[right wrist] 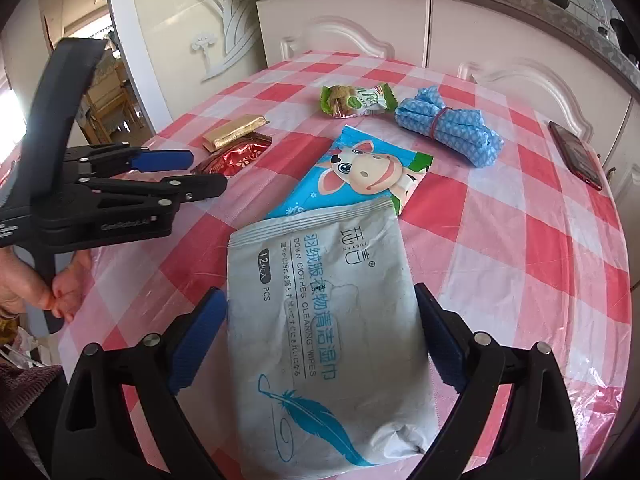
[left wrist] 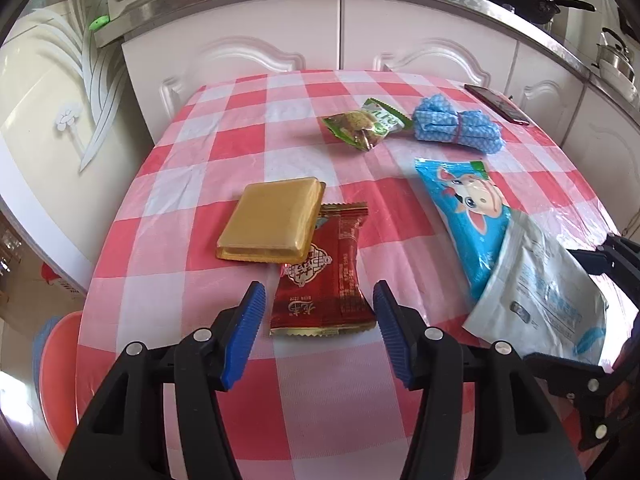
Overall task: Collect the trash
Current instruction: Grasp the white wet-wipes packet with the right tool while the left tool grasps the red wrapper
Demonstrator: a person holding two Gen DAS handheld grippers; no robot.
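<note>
**Collecting wrappers from the checked table**

Gathering the litter is judged to be at its first step: every wrapper is seen lying on the table (left wrist: pixel 200 128), and nothing is yet lifted.

Largest of the rubbish, the grey wipes pouch (right wrist: pixel 320 320) is framed by the right hand-held gripper (right wrist: pixel 320 336), whose jaws stand wide at either edge of it; whether the pads actually press on it cannot be told. The pouch overlaps the blue cow-print packet (right wrist: pixel 360 172). Next in size, the red snack wrapper (left wrist: pixel 322 284) lies between the jaws of the left hand-held gripper (left wrist: pixel 320 328), which are partly open with a gap visible on both sides, so nothing is gripped. A gold tray (left wrist: pixel 268 220) rests on its far end.

The next move is judged to call for a closing on the red wrapper without the tray being dragged along.

Only the left wrist view shows the red wrapper's position between the left pads; only the right view shows the person's hand (right wrist: pixel 60 288) on the left tool and the pouch's full face.
</note>
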